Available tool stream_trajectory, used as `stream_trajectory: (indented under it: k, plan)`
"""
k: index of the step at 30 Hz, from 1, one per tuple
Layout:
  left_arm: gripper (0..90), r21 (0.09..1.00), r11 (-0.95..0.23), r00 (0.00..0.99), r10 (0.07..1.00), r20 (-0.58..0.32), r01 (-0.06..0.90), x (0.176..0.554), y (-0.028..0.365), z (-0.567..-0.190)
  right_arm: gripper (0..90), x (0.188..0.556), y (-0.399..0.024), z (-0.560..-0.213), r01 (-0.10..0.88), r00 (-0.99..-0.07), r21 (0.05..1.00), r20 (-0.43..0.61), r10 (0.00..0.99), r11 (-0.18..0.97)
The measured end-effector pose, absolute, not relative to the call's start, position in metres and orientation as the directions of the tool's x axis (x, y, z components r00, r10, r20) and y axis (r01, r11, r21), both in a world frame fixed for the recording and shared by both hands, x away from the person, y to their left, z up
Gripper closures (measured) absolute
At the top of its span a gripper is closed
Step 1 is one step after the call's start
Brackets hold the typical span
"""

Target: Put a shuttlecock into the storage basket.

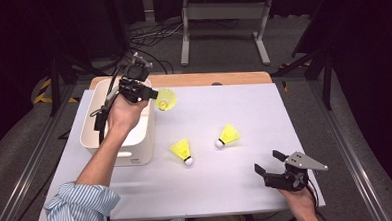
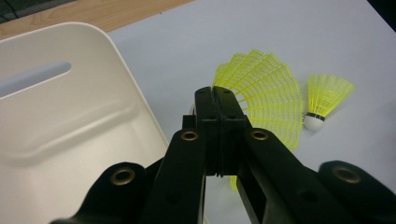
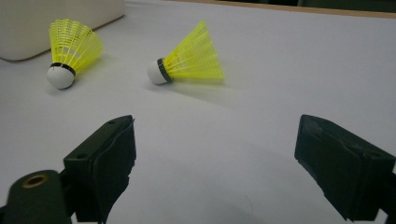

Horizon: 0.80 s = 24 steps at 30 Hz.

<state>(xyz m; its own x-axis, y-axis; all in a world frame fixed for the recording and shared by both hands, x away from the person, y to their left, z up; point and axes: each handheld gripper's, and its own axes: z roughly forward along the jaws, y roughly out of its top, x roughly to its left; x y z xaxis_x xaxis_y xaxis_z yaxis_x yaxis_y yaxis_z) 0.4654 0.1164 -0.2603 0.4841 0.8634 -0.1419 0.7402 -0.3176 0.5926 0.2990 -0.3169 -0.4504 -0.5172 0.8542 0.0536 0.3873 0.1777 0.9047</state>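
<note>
My left gripper [image 1: 152,95] hovers at the right rim of the white bin [image 1: 136,155], shut on the skirt edge of a yellow shuttlecock [image 1: 166,99]. In the left gripper view the jaws [image 2: 217,93] are pressed together, and the netted skirt of the held shuttlecock [image 2: 273,100] fans out behind them. Two more yellow shuttlecocks with white cork tips lie on the table, one near the bin [image 1: 182,151] and one to its right [image 1: 227,135]. My right gripper [image 1: 268,161] rests open at the table's front right, with nothing between its jaws [image 3: 217,135].
The white bin [image 2: 70,116] looks empty inside and has a slot handle. The two lying shuttlecocks [image 3: 74,44] [image 3: 191,58] are ahead of the right gripper. A wooden table edge [image 1: 207,79] borders the far side, and cables and a metal frame stand on the floor beyond.
</note>
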Motion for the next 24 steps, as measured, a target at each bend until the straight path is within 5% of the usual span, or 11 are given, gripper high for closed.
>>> stream_trajectory:
  k: [24]
  plan:
    - [90.0,0.631,-0.241,0.442,0.878,-0.181,0.737,0.458,0.149,-0.247,12.9,0.298,-0.317,-0.45,0.387,-0.516,0.905,0.056,0.855,0.175]
